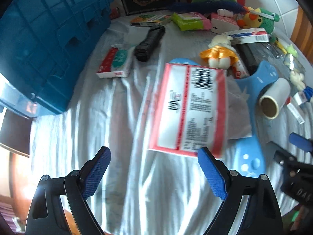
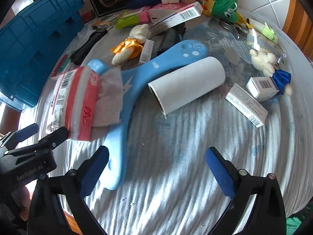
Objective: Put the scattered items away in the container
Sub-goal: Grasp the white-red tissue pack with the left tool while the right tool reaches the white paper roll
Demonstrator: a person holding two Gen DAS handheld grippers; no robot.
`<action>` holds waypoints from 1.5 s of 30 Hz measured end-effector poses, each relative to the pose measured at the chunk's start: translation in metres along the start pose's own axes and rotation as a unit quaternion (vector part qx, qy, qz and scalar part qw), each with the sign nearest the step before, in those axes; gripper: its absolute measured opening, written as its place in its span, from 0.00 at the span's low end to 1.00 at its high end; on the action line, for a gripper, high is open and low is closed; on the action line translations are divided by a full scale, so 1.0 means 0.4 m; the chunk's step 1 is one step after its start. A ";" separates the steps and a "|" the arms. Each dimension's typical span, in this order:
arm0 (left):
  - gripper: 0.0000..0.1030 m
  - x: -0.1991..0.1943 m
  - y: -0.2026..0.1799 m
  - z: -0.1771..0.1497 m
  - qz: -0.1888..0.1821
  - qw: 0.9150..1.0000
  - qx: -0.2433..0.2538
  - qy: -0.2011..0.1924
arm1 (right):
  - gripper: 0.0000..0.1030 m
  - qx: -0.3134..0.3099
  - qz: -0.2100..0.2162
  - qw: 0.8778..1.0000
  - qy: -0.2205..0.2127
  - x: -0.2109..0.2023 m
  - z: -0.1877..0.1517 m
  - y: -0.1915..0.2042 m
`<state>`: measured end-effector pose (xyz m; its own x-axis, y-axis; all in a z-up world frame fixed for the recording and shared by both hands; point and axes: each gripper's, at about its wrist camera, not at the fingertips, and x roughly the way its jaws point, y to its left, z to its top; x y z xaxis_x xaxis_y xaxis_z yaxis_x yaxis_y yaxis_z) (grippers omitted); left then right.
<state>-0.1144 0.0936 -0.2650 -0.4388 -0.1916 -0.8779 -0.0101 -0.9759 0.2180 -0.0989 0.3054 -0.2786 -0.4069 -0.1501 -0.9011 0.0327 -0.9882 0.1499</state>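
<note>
Currently: left gripper (image 1: 153, 173) and right gripper (image 2: 156, 171), fingers wide, empty; red-white packet (image 1: 187, 107) on blue boomerang toy (image 2: 144, 72); blue crate (image 1: 49, 45) nearby.

- The red and white packet (image 1: 187, 107) is blurred; I cannot read its print.
- It hides part of the blue boomerang (image 1: 252, 101).
- The picture edge cuts off the blue crate (image 1: 49, 45).
- The right gripper (image 1: 293, 166) is only partly in my left view.

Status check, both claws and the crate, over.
Left claw open, empty. Right claw open, empty. Blue crate far left; red-and-white packet lies atop blue boomerang.
</note>
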 end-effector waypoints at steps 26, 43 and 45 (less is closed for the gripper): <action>0.81 0.100 -0.119 0.187 -0.126 0.987 0.094 0.014 | 0.70 0.182 -0.048 0.981 -0.033 -0.028 0.064 -0.091; 0.81 0.087 -0.277 0.231 -0.138 0.979 0.151 -0.006 | 0.69 0.138 -0.075 0.987 0.018 0.082 0.187 -0.131; 0.81 0.083 -0.284 0.220 -0.150 0.977 0.150 0.003 | 0.69 0.114 -0.093 0.988 0.039 0.074 0.182 -0.140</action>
<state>-0.2070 0.2074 -0.2813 -0.3709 0.0965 -0.9237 -0.4012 -0.9137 0.0656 -0.1792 0.3585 -0.2838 -0.3151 0.0221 -0.9488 -0.2458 -0.9675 0.0591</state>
